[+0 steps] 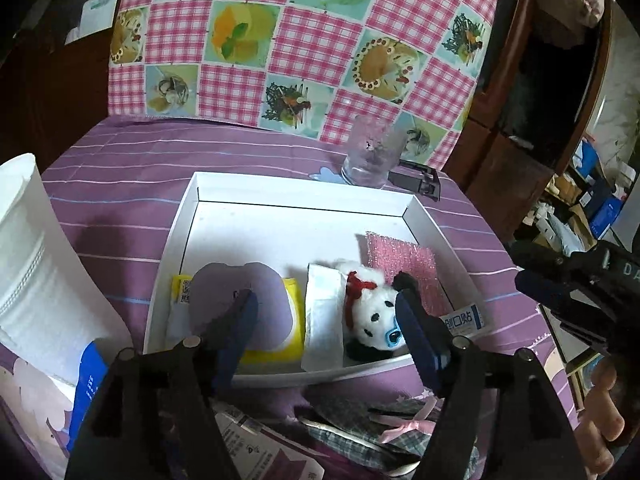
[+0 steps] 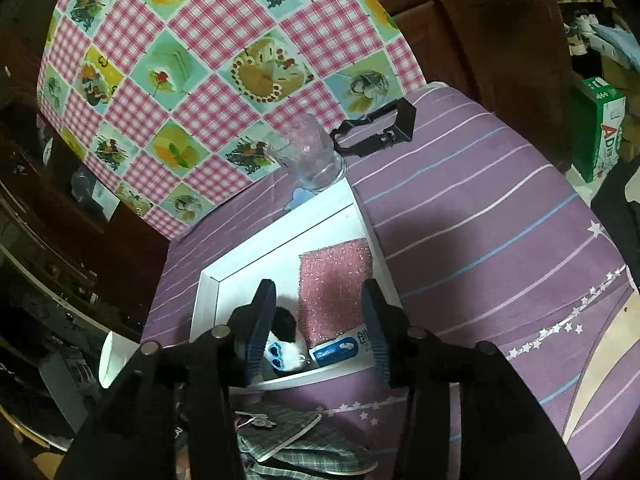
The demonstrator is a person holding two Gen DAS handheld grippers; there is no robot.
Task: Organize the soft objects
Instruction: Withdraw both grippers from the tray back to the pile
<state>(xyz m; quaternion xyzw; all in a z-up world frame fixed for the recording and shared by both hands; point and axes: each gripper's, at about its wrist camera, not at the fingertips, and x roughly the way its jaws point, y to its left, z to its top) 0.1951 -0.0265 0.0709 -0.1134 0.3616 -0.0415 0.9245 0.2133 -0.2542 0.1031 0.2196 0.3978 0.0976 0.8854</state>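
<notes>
A white shallow box [image 1: 192, 216] lies on the purple striped cloth. In it lie a purple heart-shaped pad [image 1: 272, 296] on a yellow packet [image 1: 294, 332], a white tissue pack [image 1: 324, 312], a white spotted plush dog [image 1: 370, 312] with a red bow, a pink glittery sponge cloth [image 1: 404, 260] and a small plaster box [image 1: 466, 318]. My left gripper [image 1: 324, 304] is open and empty above the box's near side. My right gripper [image 2: 320, 300] is open and empty over the plush dog [image 2: 286, 350] and the pink cloth [image 2: 336, 288]; it also shows at the right edge of the left wrist view [image 1: 576, 280].
A clear glass [image 1: 372, 152] and a black clip frame [image 1: 420, 180] stand behind the box. A white paper cup [image 1: 36, 264] is at the left. Plaid fabric pieces [image 1: 360, 432] and a pink bow lie in front of the box. A checked pink panel [image 1: 300, 40] rises behind.
</notes>
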